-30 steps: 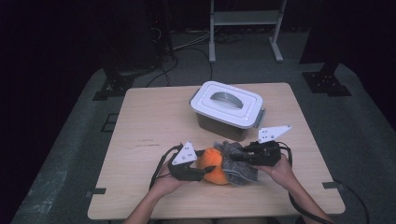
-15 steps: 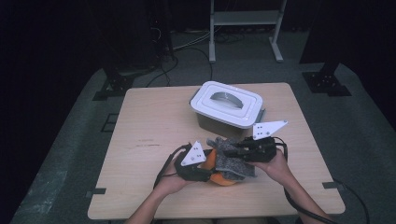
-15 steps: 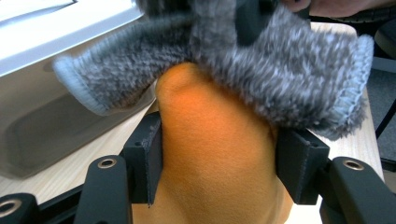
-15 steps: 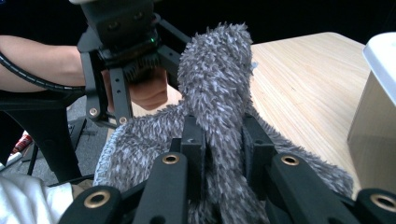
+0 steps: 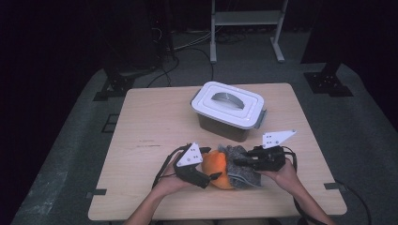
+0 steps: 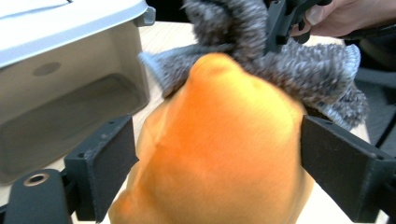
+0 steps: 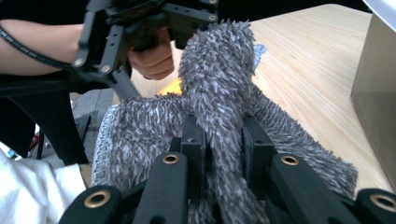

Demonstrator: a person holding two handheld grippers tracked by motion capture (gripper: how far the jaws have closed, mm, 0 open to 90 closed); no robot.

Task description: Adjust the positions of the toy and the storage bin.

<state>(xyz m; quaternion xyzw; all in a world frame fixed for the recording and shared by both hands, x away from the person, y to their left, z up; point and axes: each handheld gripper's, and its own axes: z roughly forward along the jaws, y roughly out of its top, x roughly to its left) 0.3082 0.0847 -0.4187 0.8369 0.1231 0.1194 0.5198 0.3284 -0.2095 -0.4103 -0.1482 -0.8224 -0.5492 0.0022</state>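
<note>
Near my edge of the wooden table (image 5: 155,122), both of my grippers meet over a small heap of cloth. My left gripper (image 6: 219,154) has just been opening its jaws, and they now stand wide apart with the orange cloth (image 6: 215,149) bulging up between them. From the left gripper view I see a sliver of space on each side, so the pads do not press on the orange cloth; it sits loose between them, resting on the table. From the high view that same gripper lies at the left of the heap, its nose pointing toward the orange cloth (image 5: 217,168), with my left hand (image 5: 171,182) wrapped round its body.

My right gripper (image 7: 223,140) is clenched tight on a fold of the grey fuzzy cloth (image 7: 219,93). The fold rises upright between the two black jaws, pinched in the middle, and the rest of the cloth spreads out on the table on both sides. In the high view the grey cloth (image 5: 239,164) lies just right of the orange one and touches it, with my right hand (image 5: 281,176) behind the gripper.

Farther back on the table stands a box with a white lid (image 5: 230,104), shut, apart from the heap. Its translucent wall (image 6: 70,107) shows at the left of the left gripper view, just beside the orange cloth.
</note>
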